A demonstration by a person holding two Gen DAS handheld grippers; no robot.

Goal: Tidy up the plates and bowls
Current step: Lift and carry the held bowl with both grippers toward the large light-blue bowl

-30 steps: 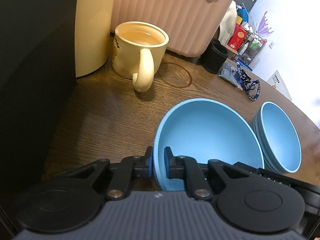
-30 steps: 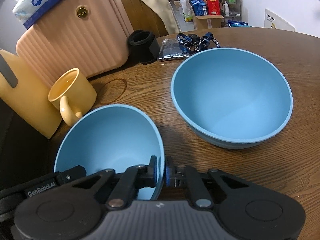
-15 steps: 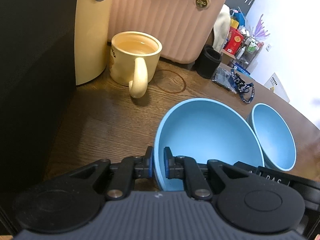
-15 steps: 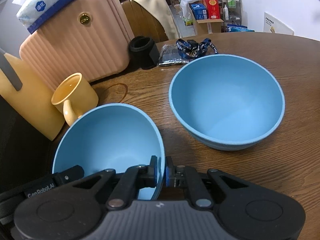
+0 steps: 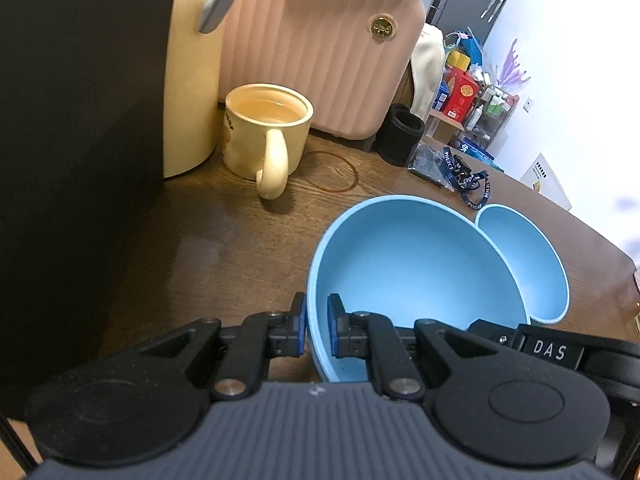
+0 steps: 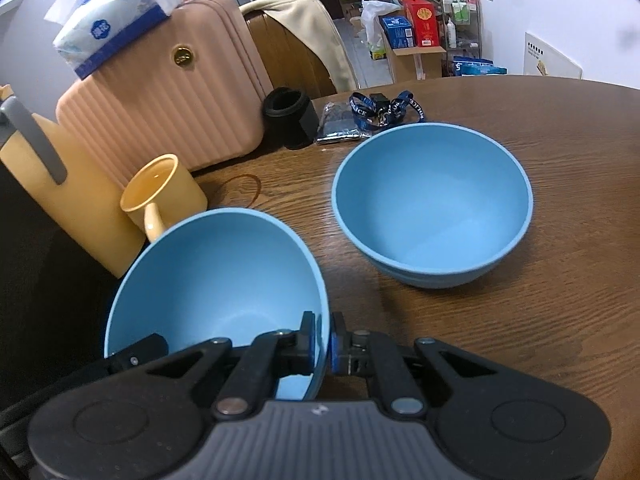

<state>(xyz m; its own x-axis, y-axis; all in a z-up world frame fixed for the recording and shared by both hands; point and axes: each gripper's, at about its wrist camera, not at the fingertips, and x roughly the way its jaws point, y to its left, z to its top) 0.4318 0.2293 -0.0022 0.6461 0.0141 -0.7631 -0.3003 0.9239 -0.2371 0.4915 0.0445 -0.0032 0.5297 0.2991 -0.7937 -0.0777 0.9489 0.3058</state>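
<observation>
My left gripper (image 5: 317,326) is shut on the left rim of a blue bowl (image 5: 412,264), held above the wooden table (image 5: 224,248). My right gripper (image 6: 324,340) is shut on the right rim of the same blue bowl (image 6: 212,280). A second blue bowl (image 6: 432,204), which looks like a stack of bowls, rests on the table to the right; it also shows in the left wrist view (image 5: 528,260), partly hidden behind the held bowl.
A cream mug (image 5: 266,136) stands at the back left beside a yellow jug (image 5: 188,64). A pink ribbed case (image 6: 160,96) with a tissue pack (image 6: 112,16), a black cup (image 6: 288,116) and a blue lanyard (image 6: 380,108) lie behind.
Both grippers have lifted the held bowl up and back from the table. The mug and the resting bowl look smaller and farther away.
</observation>
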